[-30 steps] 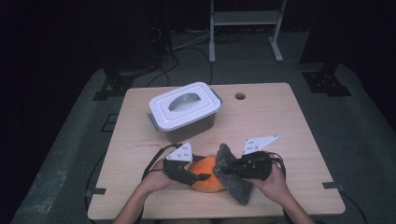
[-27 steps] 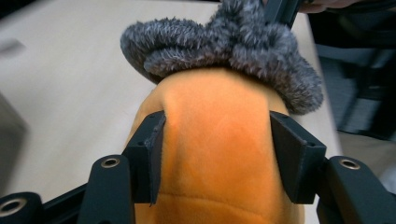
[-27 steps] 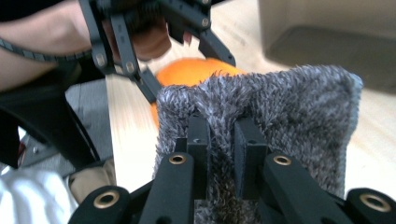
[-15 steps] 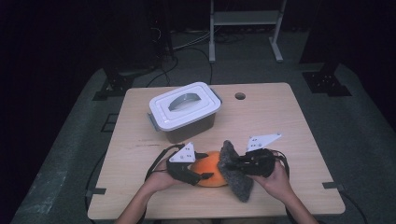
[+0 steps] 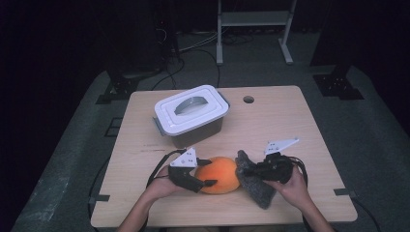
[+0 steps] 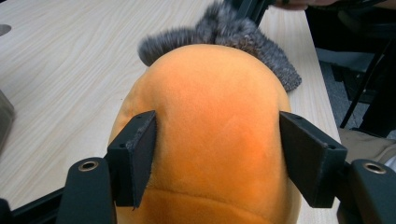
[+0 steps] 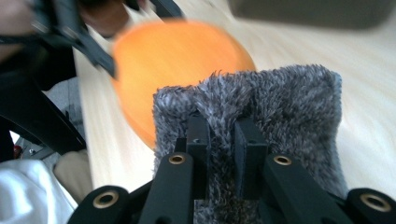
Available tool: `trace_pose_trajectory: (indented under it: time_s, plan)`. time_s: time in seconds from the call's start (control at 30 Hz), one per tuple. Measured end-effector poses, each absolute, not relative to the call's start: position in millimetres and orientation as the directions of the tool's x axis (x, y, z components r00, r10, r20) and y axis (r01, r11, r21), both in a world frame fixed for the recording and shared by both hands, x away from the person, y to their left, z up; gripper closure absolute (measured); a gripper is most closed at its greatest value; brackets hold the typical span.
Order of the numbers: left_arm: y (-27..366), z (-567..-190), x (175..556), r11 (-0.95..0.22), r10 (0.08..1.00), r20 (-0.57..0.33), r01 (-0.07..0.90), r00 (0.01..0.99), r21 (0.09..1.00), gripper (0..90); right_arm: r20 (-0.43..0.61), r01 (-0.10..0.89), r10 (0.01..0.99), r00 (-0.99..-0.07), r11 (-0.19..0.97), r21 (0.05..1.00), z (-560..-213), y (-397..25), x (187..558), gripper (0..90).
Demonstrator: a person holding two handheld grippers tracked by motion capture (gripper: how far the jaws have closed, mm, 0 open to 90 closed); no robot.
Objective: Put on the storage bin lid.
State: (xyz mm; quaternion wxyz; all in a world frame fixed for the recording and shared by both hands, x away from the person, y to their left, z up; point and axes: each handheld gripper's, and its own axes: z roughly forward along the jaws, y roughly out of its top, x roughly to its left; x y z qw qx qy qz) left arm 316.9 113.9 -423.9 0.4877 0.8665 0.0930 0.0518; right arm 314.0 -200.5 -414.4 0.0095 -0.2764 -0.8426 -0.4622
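A round orange plush [image 5: 221, 176] lies near the table's front edge. My left gripper [image 5: 209, 172] straddles its left end, and in the left gripper view [image 6: 217, 158] both black jaws press into the orange plush [image 6: 219, 112]. Right beside the plush lies a grey fuzzy cloth [image 5: 257, 187], touching it. My right gripper [image 5: 258, 169] is shut on the cloth's upper part. In the right gripper view [image 7: 222, 135] the jaws pinch a fold of the grey cloth [image 7: 285, 102], with the orange plush [image 7: 177, 60] blurred beyond it.
A grey box with a white handled lid [image 5: 191, 116] stands behind the plush at the left centre of the wooden table [image 5: 290, 125]. A small round hole [image 5: 248, 99] sits near the far edge. The person's hands come in at the front edge.
My right gripper has drawn the grey cloth to the right, so it covers less of the plush. The left gripper has stayed on the plush, shifting slightly.
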Motion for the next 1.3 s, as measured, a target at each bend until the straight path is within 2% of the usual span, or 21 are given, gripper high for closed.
trace_pose_trajectory:
  time_s: [0.03,0.17,0.3,0.4,0.57,0.63,0.7,0.87,0.93,1.03,1.1,1.2,1.3]
  plan:
    - [113.2,-424.2,316.9,-0.506,0.213,-0.002,0.112,0.977,0.855,31.5,0.258,0.442,0.428,-0.866,0.415,0.795,-407.0,-193.4,309.2,77.9]
    - [114.6,-423.0,318.3,-0.510,0.223,0.002,0.115,0.975,0.853,31.5,0.243,0.429,0.414,-0.877,0.448,0.784,-409.8,-185.1,307.0,77.6]
    - [120.9,-423.6,322.4,-0.485,0.248,-0.034,0.155,0.968,0.861,31.4,0.277,0.477,0.442,-0.853,0.447,0.757,-420.3,-196.2,314.3,77.7]
    - [119.5,-423.4,321.5,-0.487,0.253,-0.030,0.155,0.967,0.859,31.2,0.312,0.512,0.451,-0.837,0.440,0.738,-426.4,-202.9,318.5,77.7]
    - [114.5,-422.6,320.2,-0.498,0.250,-0.012,0.139,0.968,0.856,30.2,0.293,0.470,0.430,-0.854,0.394,0.790,-410.1,-199.6,314.0,77.6]
    - [112.9,-422.6,320.2,-0.501,0.243,-0.011,0.135,0.970,0.855,29.3,0.288,0.446,0.407,-0.867,0.372,0.814,-402.8,-193.7,311.7,77.4]
    - [110.9,-422.2,318.2,-0.499,0.240,-0.018,0.140,0.971,0.855,28.0,0.262,0.432,0.405,-0.876,0.416,0.800,-407.9,-184.7,311.5,77.4]
    - [108.4,-417.4,315.0,-0.490,0.240,-0.035,0.152,0.970,0.858,19.5,0.265,0.441,0.407,-0.874,0.437,0.784,-414.4,-189.2,312.8,77.5]
    - [110.8,-414.9,316.1,-0.486,0.255,-0.036,0.160,0.966,0.859,18.7,0.266,0.445,0.411,-0.872,0.439,0.781,-415.4,-191.1,312.8,77.5]
    - [115.6,-418.6,321.0,-0.480,0.285,-0.080,0.214,0.955,0.851,18.6,0.273,0.462,0.428,-0.862,0.440,0.770,-416.2,-196.9,313.4,77.6]
    - [115.0,-420.1,320.5,-0.482,0.280,-0.076,0.209,0.957,0.851,22.5,0.247,0.438,0.431,-0.868,0.431,0.789,-408.7,-195.7,309.2,77.8]
    - [108.6,-420.2,317.4,-0.489,0.258,-0.050,0.175,0.965,0.854,23.1,0.218,0.382,0.394,-0.893,0.404,0.832,-391.7,-185.9,301.2,77.7]
    - [96.7,-418.6,311.3,-0.509,0.231,-0.001,0.122,0.973,0.852,23.0,0.176,0.346,0.380,-0.908,0.446,0.825,-388.3,-171.5,298.6,77.5]
